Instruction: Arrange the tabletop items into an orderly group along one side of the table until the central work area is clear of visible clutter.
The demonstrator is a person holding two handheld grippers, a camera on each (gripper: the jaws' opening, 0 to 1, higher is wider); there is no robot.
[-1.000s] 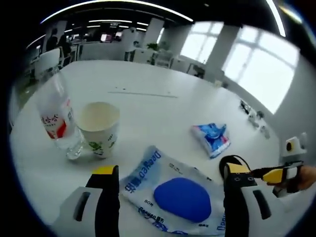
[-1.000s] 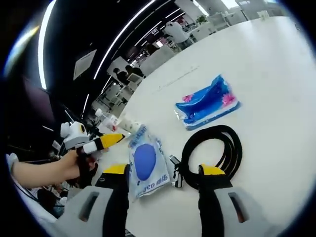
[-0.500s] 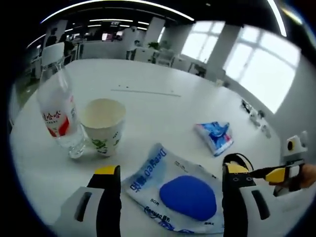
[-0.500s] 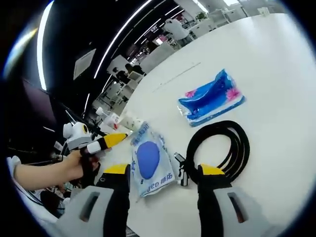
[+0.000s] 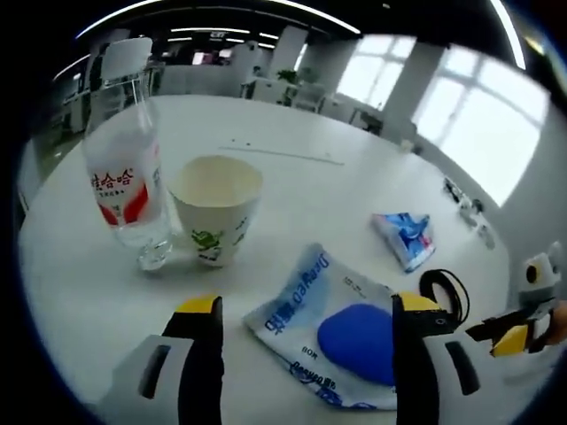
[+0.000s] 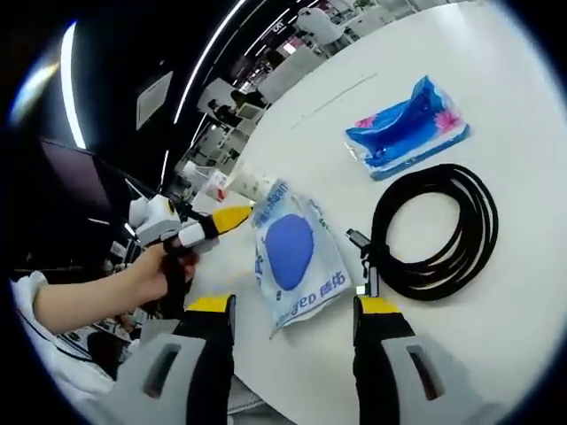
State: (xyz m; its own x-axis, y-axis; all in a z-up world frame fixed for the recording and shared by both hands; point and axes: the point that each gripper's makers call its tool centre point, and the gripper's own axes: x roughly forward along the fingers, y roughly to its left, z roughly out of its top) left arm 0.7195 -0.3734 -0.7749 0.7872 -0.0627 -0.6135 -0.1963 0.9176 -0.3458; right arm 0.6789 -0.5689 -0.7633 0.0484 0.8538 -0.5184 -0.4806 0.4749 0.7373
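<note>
In the left gripper view, your left gripper point(image 5: 306, 319) has its fingers spread wide with nothing between them, poised over the near edge of the white counter point(image 5: 310, 186). The clear plastic pouch with a blue pad point(image 5: 341, 341) lies flat just ahead of them. A water bottle point(image 5: 128, 181) and a paper cup point(image 5: 215, 210) stand upright side by side just beyond on the left. Sweep the pouch carelessly and you could clip the cup; it looks light and likely to topple into the bottle.

In the right gripper view, your right gripper point(image 6: 288, 310) is likewise wide open and empty, above the same pouch point(image 6: 297, 252). The coiled black cable point(image 6: 434, 235) sits just beside it and the blue tissue pack point(image 6: 407, 128) beyond. Both grippers aim at the pouch, so they may collide there. A loose cable end could also snag and drag the coil.
</note>
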